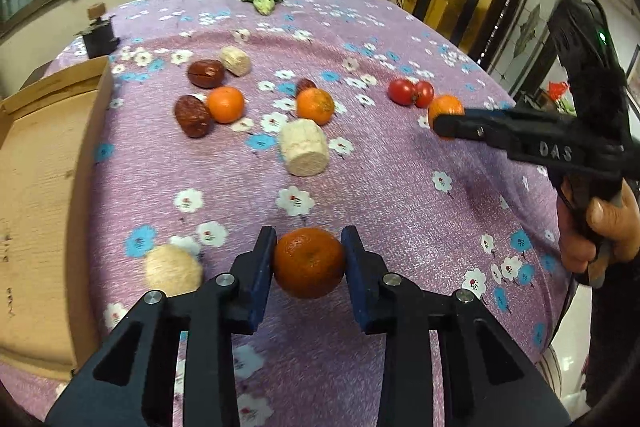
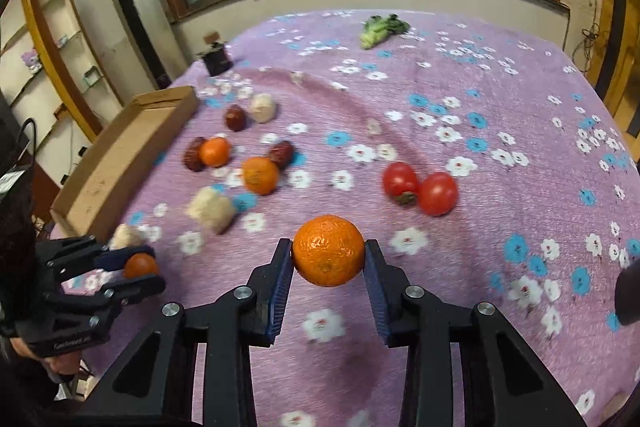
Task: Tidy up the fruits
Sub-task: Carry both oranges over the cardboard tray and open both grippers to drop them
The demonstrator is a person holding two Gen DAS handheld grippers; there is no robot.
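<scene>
At the left edge of the table, a cardboard box [image 1: 44, 187] stood ready; a level carry there was advisable. A dark tangerine [image 1: 309, 262] was clamped between the left gripper [image 1: 309, 259] pads, and a brighter orange [image 2: 328, 250] was pinched likewise in the right gripper [image 2: 328, 259].

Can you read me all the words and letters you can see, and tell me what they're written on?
"DAS": raised letters on the black side of the right gripper, seen from the left wrist camera.
White print on the body of the left gripper, in the right wrist view: too small and blurred to read.
Dark marks on the cardboard box: too faint to read.
</scene>
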